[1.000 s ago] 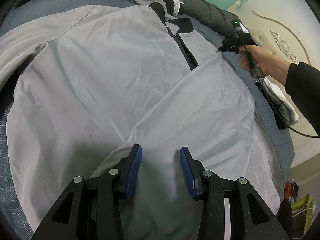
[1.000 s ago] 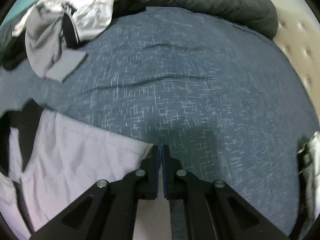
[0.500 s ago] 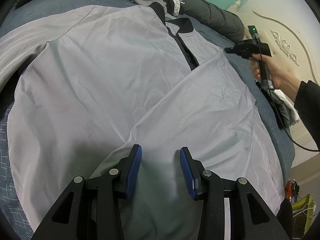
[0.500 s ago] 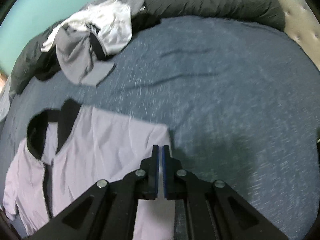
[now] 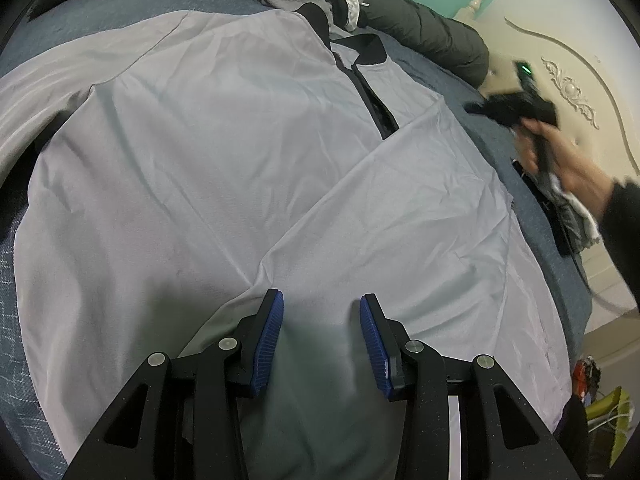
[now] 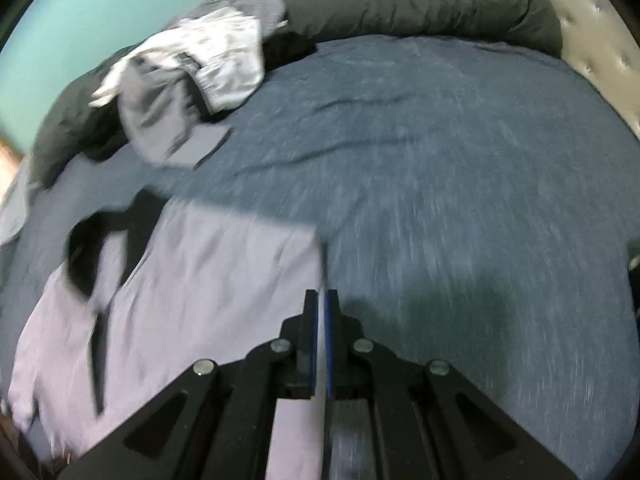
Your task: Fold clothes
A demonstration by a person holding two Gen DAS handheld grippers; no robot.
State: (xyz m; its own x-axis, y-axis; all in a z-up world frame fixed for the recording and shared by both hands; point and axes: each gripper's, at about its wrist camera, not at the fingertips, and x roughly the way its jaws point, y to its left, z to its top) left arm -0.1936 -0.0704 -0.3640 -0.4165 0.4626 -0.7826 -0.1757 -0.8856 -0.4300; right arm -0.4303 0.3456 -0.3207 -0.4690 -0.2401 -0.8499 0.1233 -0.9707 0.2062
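Hovering our left gripper (image 5: pixel 321 332) just above the near hem of the grey jacket (image 5: pixel 208 152), we keep its blue pads spread with nothing between them, seemingly so the cloth below lies undisturbed. The jacket is spread flat across the blue bed (image 6: pixel 460 184), its black collar (image 5: pixel 362 45) pointing toward the far edge; the flap (image 5: pixel 420 216) on our right lies turned in over the body along a slanting crease that runs from near our pads up to the zip (image 5: pixel 374 104). One sleeve (image 5: pixel 44 80) trails out flat toward the left edge of the bed. Beyond the flap, our right hand (image 5: pixel 568 160) carries the right gripper (image 6: pixel 320 304) above the bed beside the jacket's shoulder corner; in its own view the pads are pressed together, a pale sliver shows between them, and we cannot tell whether that is cloth, though the flap seems to lie free. We judge one side of the fold is laid and the other side with its sleeve still lies open. At the far edge a heap of other clothes (image 6: pixel 192 80) waits against a dark rolled quilt (image 6: pixel 420 0), out of the folding space.
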